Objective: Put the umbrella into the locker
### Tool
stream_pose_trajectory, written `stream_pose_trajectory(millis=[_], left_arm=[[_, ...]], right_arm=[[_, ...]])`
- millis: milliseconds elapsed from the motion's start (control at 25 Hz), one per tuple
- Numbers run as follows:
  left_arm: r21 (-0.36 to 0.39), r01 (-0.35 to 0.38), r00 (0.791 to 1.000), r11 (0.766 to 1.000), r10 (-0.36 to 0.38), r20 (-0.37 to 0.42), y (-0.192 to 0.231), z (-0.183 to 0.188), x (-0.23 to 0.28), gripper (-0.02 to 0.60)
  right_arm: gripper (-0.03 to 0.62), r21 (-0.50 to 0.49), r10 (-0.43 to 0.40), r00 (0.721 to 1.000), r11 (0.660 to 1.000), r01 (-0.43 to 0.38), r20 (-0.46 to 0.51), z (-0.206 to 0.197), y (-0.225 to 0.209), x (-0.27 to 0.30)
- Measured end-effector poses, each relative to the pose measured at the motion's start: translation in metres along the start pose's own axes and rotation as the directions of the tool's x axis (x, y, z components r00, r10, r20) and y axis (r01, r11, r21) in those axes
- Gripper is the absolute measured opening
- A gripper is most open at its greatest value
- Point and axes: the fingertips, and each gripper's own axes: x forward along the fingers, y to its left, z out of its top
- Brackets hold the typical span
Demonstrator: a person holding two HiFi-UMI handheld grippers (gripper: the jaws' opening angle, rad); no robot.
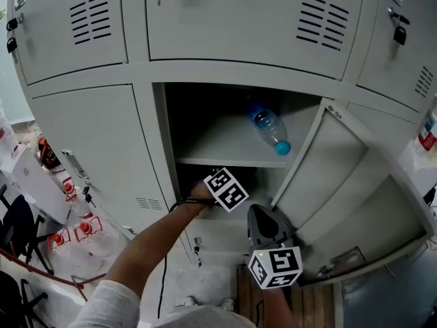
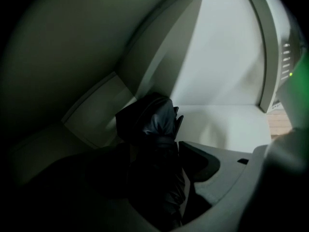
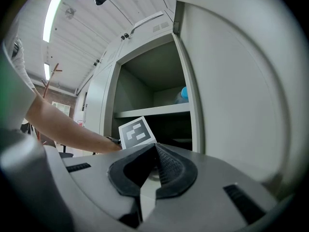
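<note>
Currently: umbrella (image 2: 157,124) clamped in L gripper (image 2: 159,170), inside locker (image 1: 153,125) lower bay.

Head view: L gripper reaches under shelf (image 1: 225,160) into the open bay, arm extended; umbrella not visible here. Bottle (image 1: 270,132) lies on that shelf. R gripper (image 1: 263,224) hangs low beside open door (image 1: 341,176), apart from the work. L gripper view: jaws closed round the dark folded umbrella, canopy bundled, far end toward back corner over pale bay floor; contact w/ floor not confirmed. R gripper view: jaws together, nothing between; locker opening ahead. Assessment: item prob. light, stiff along shaft, outer fabric soft & slick, so may slide or twist in the pads. Best hold approx mid-body, across the firm core, not loose folds.
</note>
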Motion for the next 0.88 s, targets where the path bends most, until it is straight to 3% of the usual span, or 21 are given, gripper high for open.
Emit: stream_pose_trajectory(millis=[400,880], left_arm=[[-0.031,0.020,0.996,0.999,-0.017,0.085,-0.007,0.014,-0.022,0.301],[-0.120,0.040,0.983,0.992,-0.018,0.183,-0.009,0.017,-0.047,0.301]], right_arm=[[0.003,0.008,0.002,1.000,1.000,-0.002,0.009,0.002,0.001,-0.001],[0.003,0.003,0.003,1.000,1.000,-0.004,0.014,0.006,0.000,-0.002]])
